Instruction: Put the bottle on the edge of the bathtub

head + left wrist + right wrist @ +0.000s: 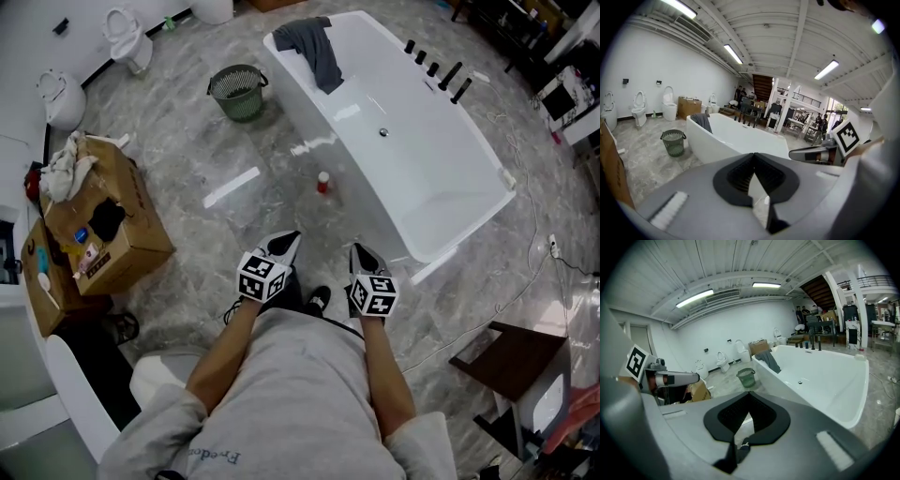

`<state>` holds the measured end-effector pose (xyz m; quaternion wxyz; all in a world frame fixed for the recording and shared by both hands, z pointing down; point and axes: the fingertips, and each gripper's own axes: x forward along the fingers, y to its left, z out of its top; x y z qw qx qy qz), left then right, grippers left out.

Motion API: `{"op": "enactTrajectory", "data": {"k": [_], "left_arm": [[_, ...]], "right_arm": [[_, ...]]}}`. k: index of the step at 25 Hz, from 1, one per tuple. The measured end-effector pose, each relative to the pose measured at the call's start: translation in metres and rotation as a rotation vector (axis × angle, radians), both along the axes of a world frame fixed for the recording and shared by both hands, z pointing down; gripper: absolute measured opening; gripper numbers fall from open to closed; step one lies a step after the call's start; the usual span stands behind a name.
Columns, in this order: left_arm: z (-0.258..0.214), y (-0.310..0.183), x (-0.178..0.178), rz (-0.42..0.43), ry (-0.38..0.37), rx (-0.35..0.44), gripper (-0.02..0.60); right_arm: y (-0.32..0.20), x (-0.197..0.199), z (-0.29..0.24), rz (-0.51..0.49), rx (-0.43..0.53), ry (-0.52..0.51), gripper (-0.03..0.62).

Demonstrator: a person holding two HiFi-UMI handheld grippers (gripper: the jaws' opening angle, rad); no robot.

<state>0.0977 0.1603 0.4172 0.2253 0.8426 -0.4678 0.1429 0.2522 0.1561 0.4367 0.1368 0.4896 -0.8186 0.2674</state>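
While the left gripper (289, 240) and right gripper (360, 251) sit pressed together, empty, the small red-and-white bottle (322, 182) stands on veined grey marble floor (187, 159), just beside the glossy white oblong bathtub (417, 173); a grey cloth (314, 42) drapes its rim.

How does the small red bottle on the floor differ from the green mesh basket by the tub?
The small red-and-white bottle is far smaller than the green mesh basket. The bottle stands nearer the person; the basket sits farther off. Both stand upright on the grey marble floor beside the white bathtub.
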Motion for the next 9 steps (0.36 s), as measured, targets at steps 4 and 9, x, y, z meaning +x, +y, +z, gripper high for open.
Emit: {"op": "enactTrajectory", "data": {"k": [4,9], "left_arm": [[0.0,0.002,-0.007,-0.014,-0.001,-0.001,0.057],[0.0,-0.002,-0.013,-0.023,-0.006,-0.001,0.057]], "right_arm": [[0.0,-0.008,0.001,-0.012,-0.001,-0.002,0.002],[-0.007,-0.018,0.001,-0.034,0.004,-0.003,0.002]]}}
